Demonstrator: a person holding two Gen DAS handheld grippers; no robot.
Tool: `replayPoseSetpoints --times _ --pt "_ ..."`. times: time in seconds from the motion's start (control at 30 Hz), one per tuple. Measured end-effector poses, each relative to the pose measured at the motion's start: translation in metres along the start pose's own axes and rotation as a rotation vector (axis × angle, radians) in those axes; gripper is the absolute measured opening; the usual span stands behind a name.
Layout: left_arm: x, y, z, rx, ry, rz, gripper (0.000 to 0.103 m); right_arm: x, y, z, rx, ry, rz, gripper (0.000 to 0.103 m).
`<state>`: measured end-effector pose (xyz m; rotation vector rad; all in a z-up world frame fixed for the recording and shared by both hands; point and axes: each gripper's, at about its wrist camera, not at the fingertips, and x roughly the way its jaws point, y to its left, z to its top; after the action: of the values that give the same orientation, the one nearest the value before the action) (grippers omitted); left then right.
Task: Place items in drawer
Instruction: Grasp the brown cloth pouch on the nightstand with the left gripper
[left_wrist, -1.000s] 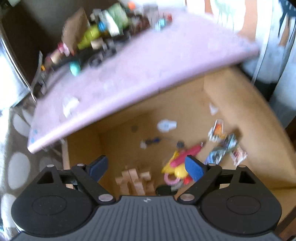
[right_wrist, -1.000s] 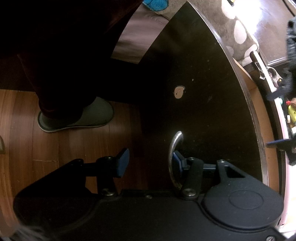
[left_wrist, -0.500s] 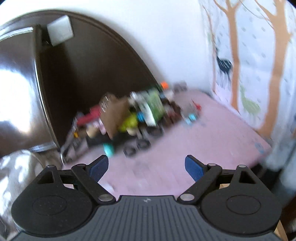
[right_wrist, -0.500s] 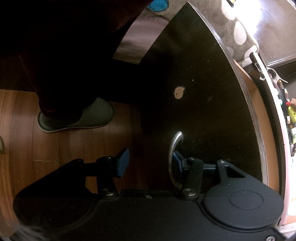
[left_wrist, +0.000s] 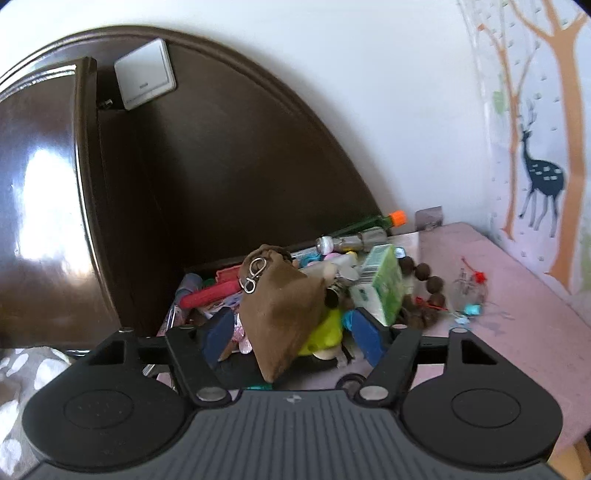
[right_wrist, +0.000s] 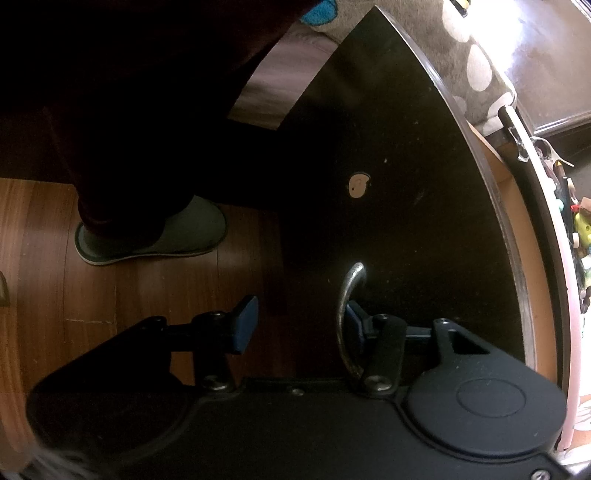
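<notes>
In the left wrist view my left gripper (left_wrist: 290, 334) is open, its blue pads on either side of a brown cloth pouch (left_wrist: 282, 306) with a metal clasp, at the near edge of a pile of small items on the pink tabletop (left_wrist: 517, 314). A green tissue pack (left_wrist: 382, 282) and a yellow-green toy (left_wrist: 325, 330) lie beside the pouch. In the right wrist view my right gripper (right_wrist: 297, 326) is open, its right finger hooked behind the metal handle (right_wrist: 347, 317) of the dark drawer front (right_wrist: 406, 206). The drawer stands pulled out.
A dark wooden headboard (left_wrist: 221, 177) rises behind the pile. Wooden beads (left_wrist: 424, 275), a red tube (left_wrist: 210, 293) and a bottle with an orange cap (left_wrist: 397, 218) lie in the pile. A slippered foot (right_wrist: 155, 236) stands on the wood floor left of the drawer.
The left gripper has swung up from over the open drawer to the tabletop pile and closed in on the brown pouch. The right gripper has stayed at the drawer handle.
</notes>
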<state>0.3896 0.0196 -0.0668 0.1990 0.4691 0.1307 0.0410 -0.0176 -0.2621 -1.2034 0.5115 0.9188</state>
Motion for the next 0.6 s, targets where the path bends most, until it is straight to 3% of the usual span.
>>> replayPoseSetpoints --times 0.27,0.4,0.47,0.6 --pt "0.027 0.002 0.004 0.010 0.022 0.015 0.068 0.000 0.002 -0.001 -0.002 -0.005 -0.001 0.052" --pt "0.037 0.011 0.005 -0.017 0.050 0.007 0.053 0.001 0.001 0.000 0.000 -0.005 -0.001 0.053" --pt "0.039 0.016 0.004 -0.032 0.060 -0.004 0.037 0.001 0.001 0.000 0.001 -0.004 -0.001 0.053" --pt "0.038 0.018 0.002 -0.020 0.067 -0.006 0.036 0.001 0.002 0.000 0.001 -0.004 -0.001 0.054"
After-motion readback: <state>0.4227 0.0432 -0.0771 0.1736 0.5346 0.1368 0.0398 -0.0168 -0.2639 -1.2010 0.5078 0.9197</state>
